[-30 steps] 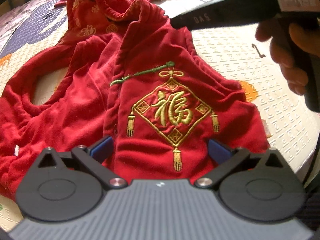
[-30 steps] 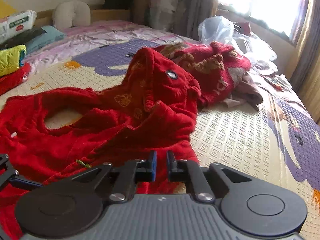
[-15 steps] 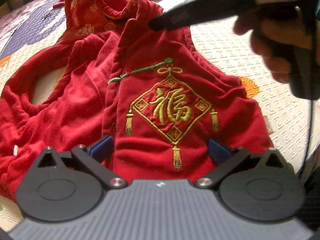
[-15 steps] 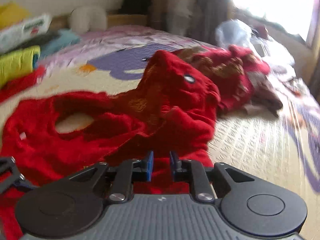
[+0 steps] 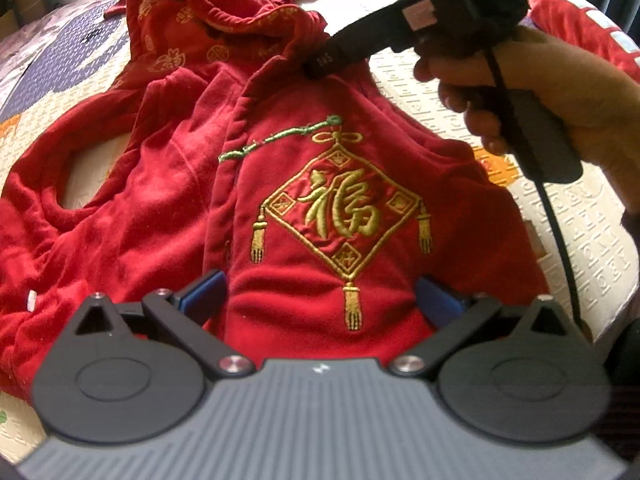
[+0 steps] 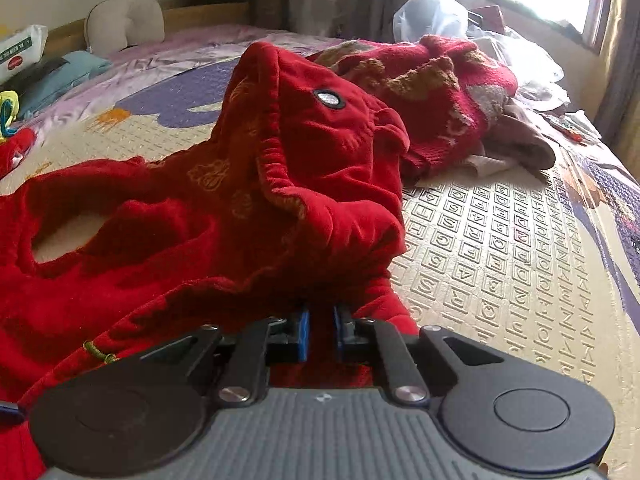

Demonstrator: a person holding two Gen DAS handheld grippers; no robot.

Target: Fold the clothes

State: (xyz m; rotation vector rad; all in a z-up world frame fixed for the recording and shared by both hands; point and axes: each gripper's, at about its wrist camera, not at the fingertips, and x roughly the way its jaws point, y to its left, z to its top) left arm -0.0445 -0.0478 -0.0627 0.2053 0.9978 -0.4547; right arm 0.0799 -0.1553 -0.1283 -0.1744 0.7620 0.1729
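A red hooded jacket with a gold embroidered diamond on the front lies spread on the bed mat. My left gripper is open, its blue pads on either side of the jacket's bottom hem. My right gripper is nearly shut, with its tips pushed into the red fabric at the collar by the hood; the fabric hides the tips, so I cannot tell whether they pinch it. The right gripper also shows in the left wrist view, touching the collar.
A pile of red knit and brown clothes lies behind the hood. A white plastic bag sits by the window. Folded items and a pillow are at the far left. The mat's front edge is at the right.
My right gripper has moved forward and down to the jacket's collar. The left gripper has stayed at the hem.
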